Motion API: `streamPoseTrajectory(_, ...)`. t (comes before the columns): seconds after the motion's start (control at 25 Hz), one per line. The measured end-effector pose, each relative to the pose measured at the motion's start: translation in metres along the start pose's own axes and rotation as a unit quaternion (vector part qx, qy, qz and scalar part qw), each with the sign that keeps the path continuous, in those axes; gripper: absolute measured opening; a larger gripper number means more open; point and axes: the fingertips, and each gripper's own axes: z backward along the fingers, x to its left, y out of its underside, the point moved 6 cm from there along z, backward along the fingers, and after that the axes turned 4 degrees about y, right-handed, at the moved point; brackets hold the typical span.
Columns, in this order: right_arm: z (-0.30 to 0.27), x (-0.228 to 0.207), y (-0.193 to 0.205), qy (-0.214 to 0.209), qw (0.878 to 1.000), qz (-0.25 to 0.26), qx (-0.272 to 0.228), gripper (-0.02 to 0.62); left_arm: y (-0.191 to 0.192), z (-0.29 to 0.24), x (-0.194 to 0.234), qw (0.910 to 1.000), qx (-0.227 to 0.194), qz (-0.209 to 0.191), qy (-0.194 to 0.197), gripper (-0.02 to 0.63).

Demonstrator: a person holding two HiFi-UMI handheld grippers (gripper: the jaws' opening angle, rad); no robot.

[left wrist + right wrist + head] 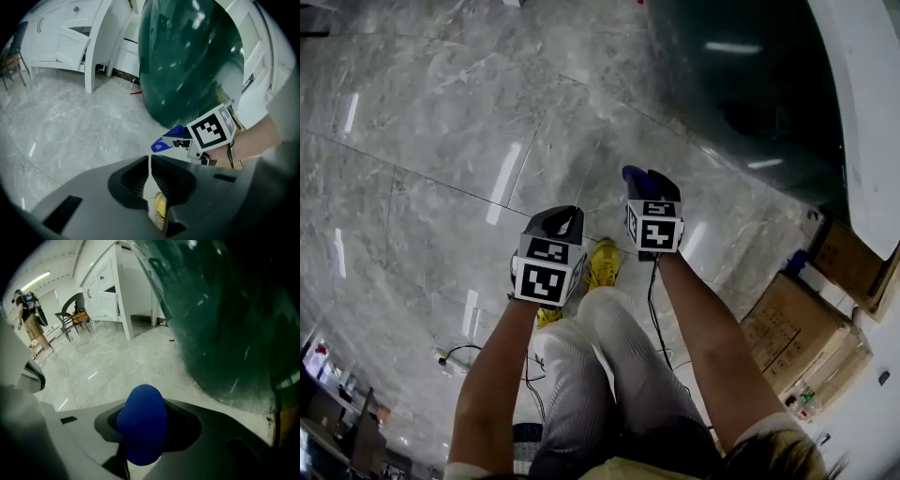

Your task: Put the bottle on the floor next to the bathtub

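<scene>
A blue bottle point(636, 176) sits between the jaws of my right gripper point(649, 185), which is shut on it and held above the grey marble floor point(441, 141). In the right gripper view the bottle point(142, 420) fills the gap between the jaws. The dark green bathtub point(741, 84) curves close by at the upper right, and its wall point(234, 319) looms just beyond the bottle. My left gripper point(561, 219) hangs beside the right one, shut and holding nothing; its jaws point(150, 161) leave only a thin slit. From the left gripper view the bottle point(164, 144) sticks out of the right gripper.
Cardboard boxes point(797, 337) stand at the right by the tub's white rim point(872, 112). The person's legs and yellow shoes point(602, 262) are under the grippers. A cable point(459, 354) lies on the floor. White cabinets point(61, 42), a chair point(75, 310) and a distant person point(30, 319) are farther off.
</scene>
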Motion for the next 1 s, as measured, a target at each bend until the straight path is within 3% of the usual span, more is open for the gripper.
streamPoseTrajectory(0.6, -0.054, 0.005, 0.005, 0.004, 1.000, 0.015, 0.005, 0.169, 0.008, -0.030, 0.035, 0.9998, -0.002, -0.015, -0.010, 0.064)
streamPoseTrajectory(0.8, -0.064, 0.010, 0.013, -0.002, 1.000, 0.020, 0.006, 0.169, 0.013, -0.028, 0.043, 0.9996, -0.026, 0.006, -0.011, 0.064)
streamPoseTrajectory(1.0, -0.068, 0.018, 0.014, -0.004, 0.999, 0.039, 0.006, 0.169, 0.024, -0.027, 0.045, 0.9998, -0.017, 0.003, -0.005, 0.064)
